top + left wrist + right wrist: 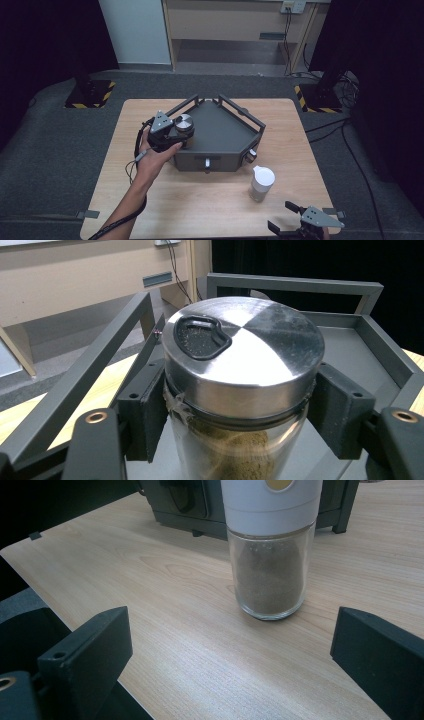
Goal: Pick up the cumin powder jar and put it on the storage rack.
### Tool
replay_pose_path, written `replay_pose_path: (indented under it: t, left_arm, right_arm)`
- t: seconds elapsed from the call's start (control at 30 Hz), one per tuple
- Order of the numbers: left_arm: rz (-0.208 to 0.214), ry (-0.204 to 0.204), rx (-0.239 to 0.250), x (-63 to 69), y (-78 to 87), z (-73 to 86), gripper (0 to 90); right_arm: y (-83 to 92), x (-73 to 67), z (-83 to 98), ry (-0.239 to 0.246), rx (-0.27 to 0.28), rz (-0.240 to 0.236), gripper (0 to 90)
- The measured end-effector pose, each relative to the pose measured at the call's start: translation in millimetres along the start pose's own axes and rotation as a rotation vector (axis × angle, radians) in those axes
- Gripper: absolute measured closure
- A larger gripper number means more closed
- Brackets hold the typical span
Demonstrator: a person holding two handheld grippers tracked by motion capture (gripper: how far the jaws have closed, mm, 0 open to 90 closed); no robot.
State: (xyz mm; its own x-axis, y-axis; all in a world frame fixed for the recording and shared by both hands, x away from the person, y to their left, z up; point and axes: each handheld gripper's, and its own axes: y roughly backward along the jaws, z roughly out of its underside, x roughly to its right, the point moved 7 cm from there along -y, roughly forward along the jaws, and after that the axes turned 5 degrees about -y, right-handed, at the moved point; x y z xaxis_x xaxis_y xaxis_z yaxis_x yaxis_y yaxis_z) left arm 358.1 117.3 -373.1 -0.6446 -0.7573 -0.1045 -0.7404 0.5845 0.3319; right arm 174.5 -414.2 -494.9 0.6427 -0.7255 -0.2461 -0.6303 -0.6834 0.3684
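- Jar with the steel lid is pinched just under the lid by the left gripper, upright over the left corner of the grey tray, probably so it can be set inside.
- Right gripper sits spread wide, nothing in it, aimed at the white-capped jar on the table, likely next.
- Count: two jars, one tray, two grippers.

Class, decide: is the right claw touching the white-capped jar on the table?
Apart. The right gripper view shows the right claw open, with bare table between its jaws and the white-capped jar standing farther off.
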Motion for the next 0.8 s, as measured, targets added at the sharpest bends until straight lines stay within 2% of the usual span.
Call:
replay_pose_path:
  t: [0.63,0.8]
  left_arm:
    - [-0.004,0.01,0.002,0.3,0.0,0.1,29.6]
    - [-0.013,0.051,0.006,-1.9,0.2,1.7,22.4]
  right_arm:
    - [1.6,0.8,0.3,-0.009,0.003,-0.002,3.3]
    - [2.2,1.4,0.3,-0.008,0.005,-0.002,3.3]
